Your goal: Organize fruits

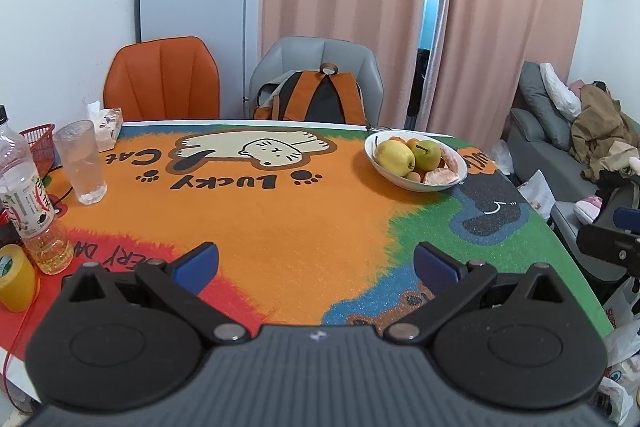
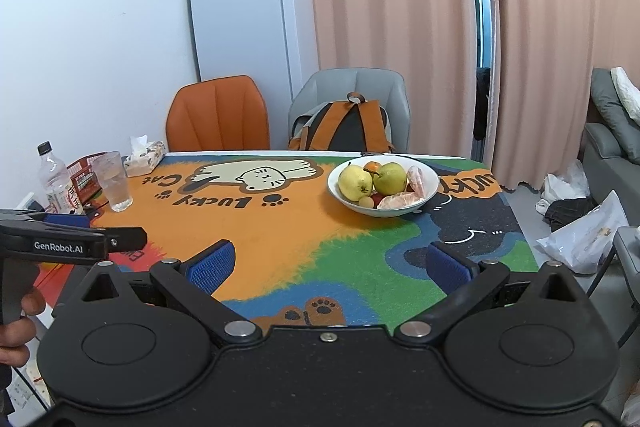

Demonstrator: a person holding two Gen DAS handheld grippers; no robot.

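Both tools, left tool (image 1: 316, 263) and right tool (image 2: 328, 267), hovering spread and empty, facing fruit bowl (image 2: 430, 187) at one o'clock on surface (image 2: 280, 247).

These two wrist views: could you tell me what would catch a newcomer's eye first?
The bright cartoon cat mat covering the table dominates both views. A white bowl of fruit sits toward its far right, with two yellow-green pears on top. Both grippers, left and right, hover open and empty in the foreground.
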